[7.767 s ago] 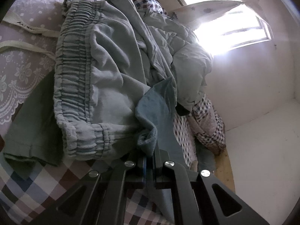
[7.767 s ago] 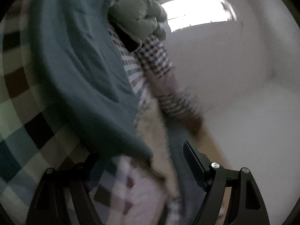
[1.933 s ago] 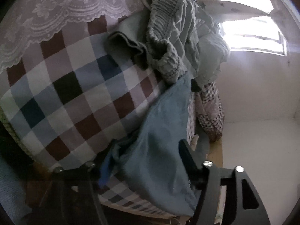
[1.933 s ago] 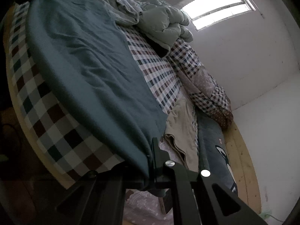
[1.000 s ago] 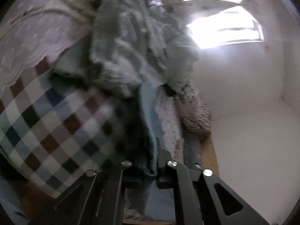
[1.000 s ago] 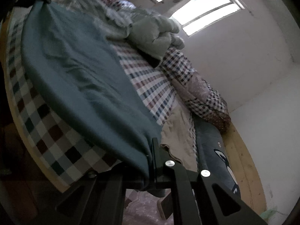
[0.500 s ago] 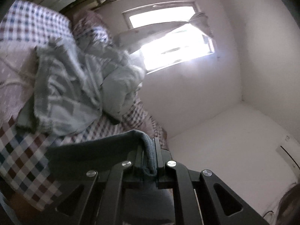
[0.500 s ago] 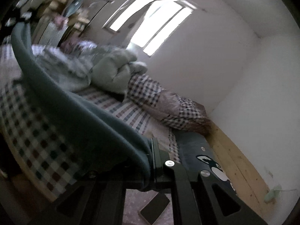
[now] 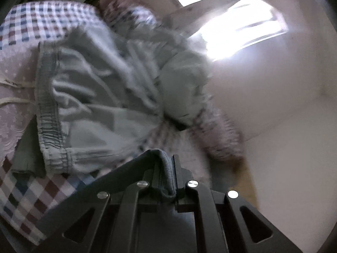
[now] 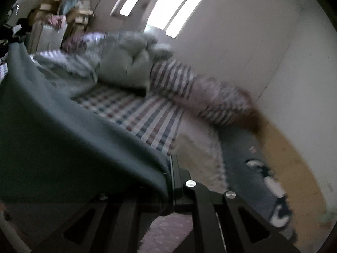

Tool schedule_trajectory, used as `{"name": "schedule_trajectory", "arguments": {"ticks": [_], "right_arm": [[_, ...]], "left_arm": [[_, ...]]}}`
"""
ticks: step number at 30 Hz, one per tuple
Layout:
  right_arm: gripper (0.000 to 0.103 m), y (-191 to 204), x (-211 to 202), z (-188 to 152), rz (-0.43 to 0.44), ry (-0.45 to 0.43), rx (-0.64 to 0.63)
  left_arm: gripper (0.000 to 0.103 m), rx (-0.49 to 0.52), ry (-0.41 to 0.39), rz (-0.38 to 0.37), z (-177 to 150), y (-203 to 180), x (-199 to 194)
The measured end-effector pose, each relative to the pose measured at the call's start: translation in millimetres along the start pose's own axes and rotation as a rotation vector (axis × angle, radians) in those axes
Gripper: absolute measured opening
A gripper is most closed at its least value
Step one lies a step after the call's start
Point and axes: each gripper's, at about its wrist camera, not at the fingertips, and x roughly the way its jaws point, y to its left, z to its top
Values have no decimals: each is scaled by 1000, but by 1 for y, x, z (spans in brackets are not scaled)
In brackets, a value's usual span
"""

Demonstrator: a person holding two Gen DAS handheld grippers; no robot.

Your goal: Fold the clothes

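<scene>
Both grippers have risen since the view of 1 second ago, lifting the teal garment off the checked bedspread so that it now hangs between them instead of lying flat.

Left wrist view: the left gripper (image 9: pixel 166 175) is clenched on a bunched hem of the teal garment (image 9: pixel 118 175), which runs away from the jaws toward the lower left of the picture as a taut, sloping edge. Beyond that edge lie the pale grey trousers (image 9: pixel 88 105) with their elastic waistband, resting on the checked bedspread (image 9: pixel 25 191), well apart from the jaws. A bright window (image 9: pixel 238 27) fills the upper right.

Right wrist view: the right gripper (image 10: pixel 170 181) is likewise closed on a corner of the teal garment (image 10: pixel 63 139). From the jaws the cloth sweeps up and to the left as 1 broad sheet, its far end reaching the upper left edge, where a dark shape, probably the other gripper, is too blurred to confirm. The crumpled pale quilt (image 10: pixel 130 65) sits farther back on the bed.

Key relation: the garment's long axis runs from 1 gripper to the other, each holding 1 end, with the free body hanging below and toward the bed. Judged from this, the coming move likely carries both held corners forward over the bedspread together, neither hand being nearer.
</scene>
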Motion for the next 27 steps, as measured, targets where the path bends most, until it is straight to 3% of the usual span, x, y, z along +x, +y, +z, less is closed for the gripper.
{"name": "schedule_trajectory", "arguments": {"ticks": [9,14,17,20,21,22,25,27], "right_arm": [[4,-2,140,6,97,196,-22],[5,-6,205,7,185,304,12],[6,-6,246,0,259,397,64],[16,-12,273,-13,308,469,149],[23,-16,277,-16,313,472,177],[38,-21,279,-19,307,473,211],[61,-44,284,-30,283,466,340],[65,-54,283,-34,250,455,396]], "left_arm": [[7,-5,80,169,34,19,105],[8,21,186,272,47,34,163],[8,38,222,284,51,44,176],[10,42,233,246,54,51,175],[13,46,233,226,55,53,173],[14,56,222,210,57,54,169],[40,99,113,179,67,51,146],[59,113,42,154,73,51,131]]}}
